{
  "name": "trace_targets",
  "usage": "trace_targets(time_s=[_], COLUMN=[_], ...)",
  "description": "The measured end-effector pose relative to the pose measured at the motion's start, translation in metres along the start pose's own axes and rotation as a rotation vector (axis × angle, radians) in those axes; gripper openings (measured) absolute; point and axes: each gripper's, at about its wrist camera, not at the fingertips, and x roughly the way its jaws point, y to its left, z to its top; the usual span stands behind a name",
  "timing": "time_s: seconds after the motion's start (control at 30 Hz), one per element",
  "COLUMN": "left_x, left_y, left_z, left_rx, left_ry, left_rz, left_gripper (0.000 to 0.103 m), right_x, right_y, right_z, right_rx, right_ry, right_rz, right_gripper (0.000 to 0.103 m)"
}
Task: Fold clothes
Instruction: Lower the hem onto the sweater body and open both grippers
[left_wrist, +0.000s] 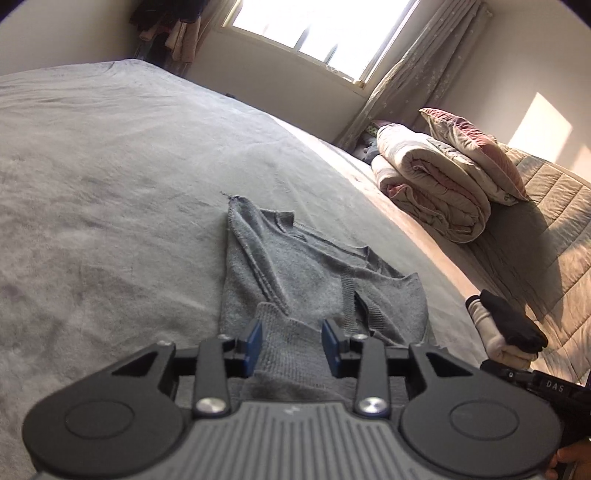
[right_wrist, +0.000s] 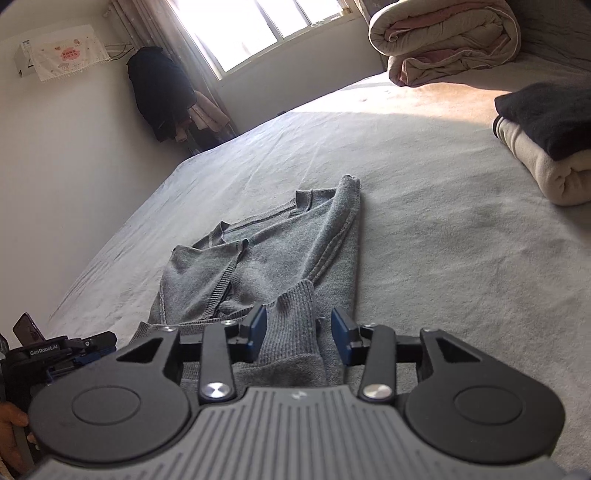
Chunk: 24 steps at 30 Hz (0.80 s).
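A grey knit sweater lies partly folded on the grey bed cover, its sleeves laid in over the body. My left gripper hovers at the sweater's near ribbed hem. Its blue pads stand apart with the hem fabric between them. In the right wrist view the same sweater stretches away from me. My right gripper is open over a ribbed cuff, and a gap shows between the fabric and the right pad. Neither gripper pinches the knit.
A folded stack of cream and black clothes sits on the bed to the right, also seen as the stack. A rolled quilt and a pillow lie near the window. Dark clothes hang in the corner.
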Motion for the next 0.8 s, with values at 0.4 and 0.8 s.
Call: trace_targets(time_s=[0.4, 0.8], left_x=[-0.013, -0.03], left_y=[-0.014, 0.008], left_z=[-0.06, -0.017], left_rx=[0.222, 0.17], left_ry=[0.135, 0.131], left_rz=[0.028, 0.067], left_gripper=[0.034, 0.032], right_x=[0.0, -0.016], right_y=[0.06, 0.031], right_z=[-0.067, -0.036], right_rx=[-0.421, -0.314], right_ry=[0.144, 0.162], right_rz=[-0.012, -0.038], right_gripper=[0.043, 0.039])
